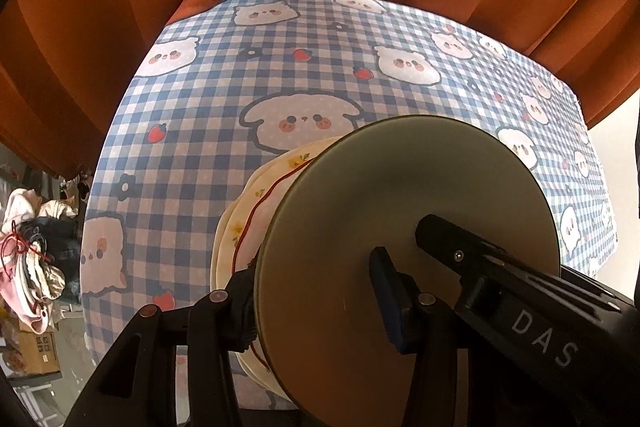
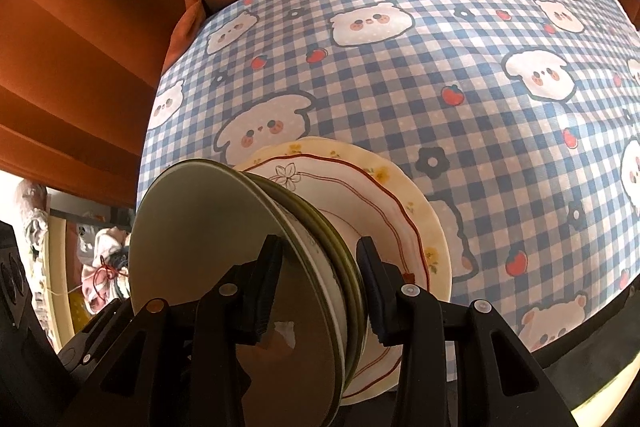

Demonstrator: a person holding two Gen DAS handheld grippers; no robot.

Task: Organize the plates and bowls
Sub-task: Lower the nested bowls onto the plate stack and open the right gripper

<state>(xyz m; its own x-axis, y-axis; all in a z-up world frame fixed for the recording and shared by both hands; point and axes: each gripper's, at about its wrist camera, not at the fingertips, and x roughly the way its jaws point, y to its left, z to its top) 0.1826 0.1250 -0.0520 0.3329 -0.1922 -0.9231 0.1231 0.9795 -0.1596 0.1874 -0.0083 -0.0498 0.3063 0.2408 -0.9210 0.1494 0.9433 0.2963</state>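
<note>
Both grippers clamped on one stack of plates, held on edge above the checked tablecloth (image 2: 460, 67).

My right gripper (image 2: 320, 291) pinches the whole stack (image 2: 320, 227) across its thickness, pads on the outer faces at 6 o'clock of the rim. My left gripper (image 1: 316, 307) grips likewise; the olive plate (image 1: 400, 211) faces its camera, the cream floral plate (image 1: 256, 203) sits behind. Judgement: glazed ceramic, stiff, heavy as a stack, slippery, chips easily. Inner plates could slide out; keep the pinch square across the rims and set down low.
</note>
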